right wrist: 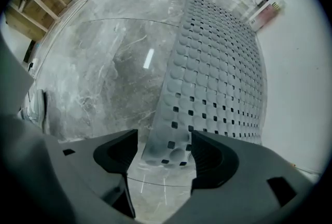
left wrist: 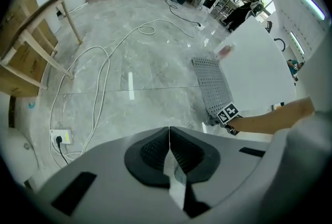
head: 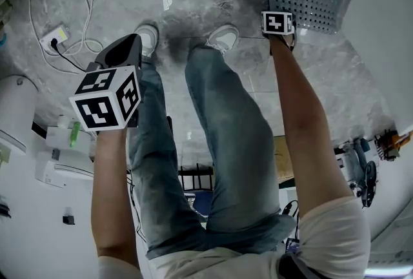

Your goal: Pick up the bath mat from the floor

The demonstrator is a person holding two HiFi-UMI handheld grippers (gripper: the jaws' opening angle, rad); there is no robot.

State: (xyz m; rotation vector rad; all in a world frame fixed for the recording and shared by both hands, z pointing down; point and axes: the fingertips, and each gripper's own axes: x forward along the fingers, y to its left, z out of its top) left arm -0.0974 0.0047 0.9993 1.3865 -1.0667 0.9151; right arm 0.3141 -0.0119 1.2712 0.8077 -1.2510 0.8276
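Grey marble floor (right wrist: 104, 62); right gripper (right wrist: 163, 141) wide open astride bath mat (right wrist: 218, 62) corner; left gripper (left wrist: 169, 137) closed, empty.

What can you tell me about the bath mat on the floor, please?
The bath mat is a grey, rubbery-looking rectangle covered in rows of round bumps and small square holes. It lies flat on the grey marbled floor, with one long edge along a white surface. Its near end sits between the open jaws of the right gripper, whose pads do not press on it. Nothing else is seen touching it.
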